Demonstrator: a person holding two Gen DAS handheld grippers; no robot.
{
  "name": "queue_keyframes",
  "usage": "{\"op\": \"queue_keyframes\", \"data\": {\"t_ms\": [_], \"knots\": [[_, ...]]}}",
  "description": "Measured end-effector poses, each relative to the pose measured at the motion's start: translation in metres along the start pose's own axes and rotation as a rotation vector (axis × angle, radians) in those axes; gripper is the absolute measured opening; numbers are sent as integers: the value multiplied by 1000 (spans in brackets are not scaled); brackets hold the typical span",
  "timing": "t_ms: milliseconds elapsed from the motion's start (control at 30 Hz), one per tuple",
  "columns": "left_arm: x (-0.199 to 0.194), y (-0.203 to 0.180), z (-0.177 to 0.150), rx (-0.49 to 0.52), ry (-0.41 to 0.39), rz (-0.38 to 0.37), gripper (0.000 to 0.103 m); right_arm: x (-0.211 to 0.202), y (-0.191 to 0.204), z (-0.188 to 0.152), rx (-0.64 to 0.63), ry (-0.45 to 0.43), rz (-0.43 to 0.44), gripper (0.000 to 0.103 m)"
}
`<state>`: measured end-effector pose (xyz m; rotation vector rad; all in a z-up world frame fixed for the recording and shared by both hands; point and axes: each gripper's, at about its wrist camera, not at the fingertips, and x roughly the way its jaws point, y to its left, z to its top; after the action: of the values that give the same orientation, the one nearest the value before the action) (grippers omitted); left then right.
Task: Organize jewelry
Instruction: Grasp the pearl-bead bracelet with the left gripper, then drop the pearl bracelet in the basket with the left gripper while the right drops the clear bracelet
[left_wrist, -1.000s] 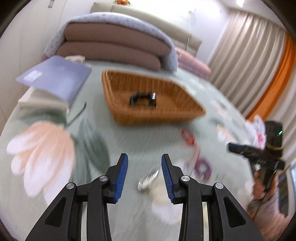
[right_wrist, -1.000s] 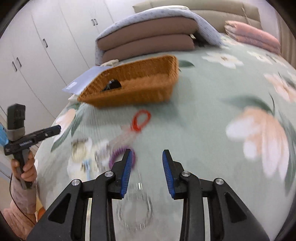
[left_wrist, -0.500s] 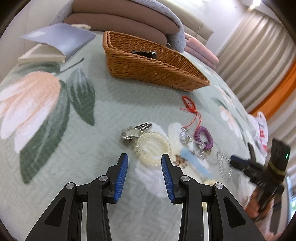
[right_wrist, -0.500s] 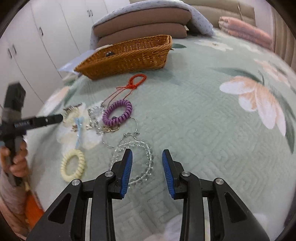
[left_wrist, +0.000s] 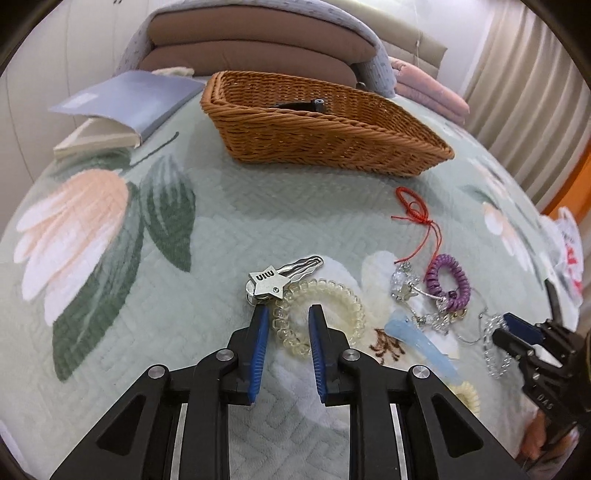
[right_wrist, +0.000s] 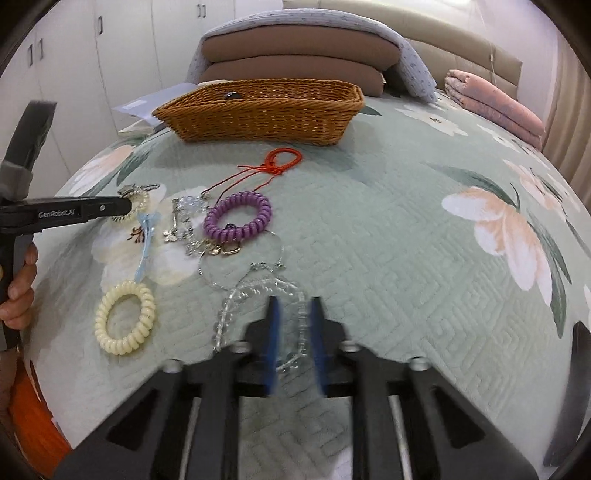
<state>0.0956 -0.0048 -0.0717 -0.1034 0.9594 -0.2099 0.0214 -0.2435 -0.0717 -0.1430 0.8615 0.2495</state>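
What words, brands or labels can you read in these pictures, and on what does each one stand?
"GenRobot.AI": on the arm of the left gripper.
"miu", seen upside down: on the silver star hair clip.
"DAS": partial lettering on the right gripper body.
White label on the blue booklet: too blurred to read.

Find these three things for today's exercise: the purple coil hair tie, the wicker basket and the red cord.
purple coil hair tie (right_wrist: 238, 218): right wrist view, on its near left coils.
wicker basket (left_wrist: 317, 138): left wrist view, on its woven front wall.
red cord (right_wrist: 282, 159): right wrist view, on its looped end.
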Motion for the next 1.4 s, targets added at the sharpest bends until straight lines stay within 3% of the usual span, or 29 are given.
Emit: {"op": "queue_keyframes", "data": {"t_ms": [100, 467, 633, 833, 1100, 1400], "knots": [[-3, -1, -3, 7, -4, 4, 11, -4, 1, -3, -13, -1, 9, 10], [-24, -11, -23, 16, -6, -180, 9, -35, 7, -10, -29, -33, 67, 10], [-37, -17, -21, 27, -33, -220, 9, -54, 4, 2, 2, -81, 113, 10], [-50, -23, -15, 43, -66, -242, 9, -68, 2, 20, 8, -125, 109, 10], [-65, -28, 13, 73, -139, -234, 9, -78, -2, 72, -14, -214, 84, 10], [-63, -13, 89, 31, -232, -230, 9, -63, -6, 171, 7, -327, 107, 10]]}}
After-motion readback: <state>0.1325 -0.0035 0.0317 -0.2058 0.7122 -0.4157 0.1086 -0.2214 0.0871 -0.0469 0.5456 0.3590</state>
